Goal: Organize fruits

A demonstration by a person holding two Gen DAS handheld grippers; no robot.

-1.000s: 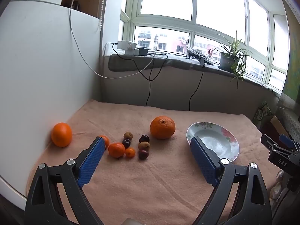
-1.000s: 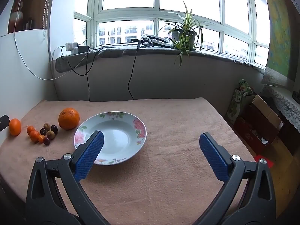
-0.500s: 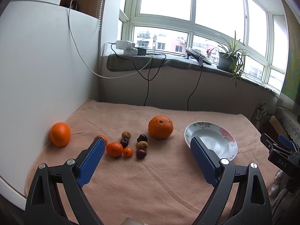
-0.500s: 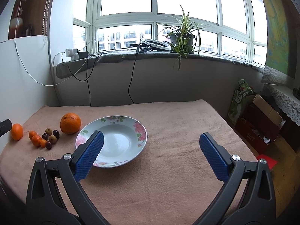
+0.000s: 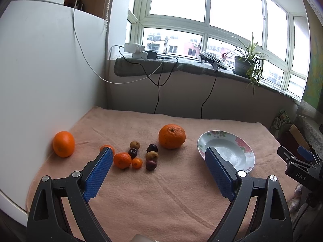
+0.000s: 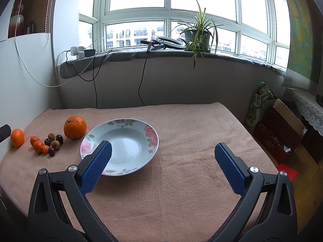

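Where the left gripper's (image 5: pixel 159 169) blue finger pad (image 5: pixel 99 173) crosses the fruit cluster (image 5: pixel 137 155), it covers most of one small orange (image 5: pixel 107 147) at centre-left of the left wrist frame, so only its top shows. Count: two big oranges, the large one (image 5: pixel 172 136) at frame centre just left of the plate (image 5: pixel 245 151), the smoother one (image 5: pixel 63 143) well apart at far left against the white panel (image 5: pixel 40 70); three small oranges; five small dark or brown fruits, type hard to tell at this size. All sit on the pink cloth (image 5: pixel 161 191), none in the plate. Left gripper is spread wide, nothing between the pads, above the cloth near the cluster. Right gripper (image 6: pixel 161 161) likewise gapes with nothing in it; its left pad (image 6: pixel 97 167) overlaps the plate's near rim in the frame, contact not clear. The right wrist view shows the whole flowered plate (image 6: pixel 150 135), bare inside, plus cardboard boxes (image 6: pixel 282 129) at right edge; the left wrist view hides part of the plate behind its right pad, and shows the other gripper's body at the right edge, cut off. One potted plant (image 6: pixel 198 34) on the sill in both.
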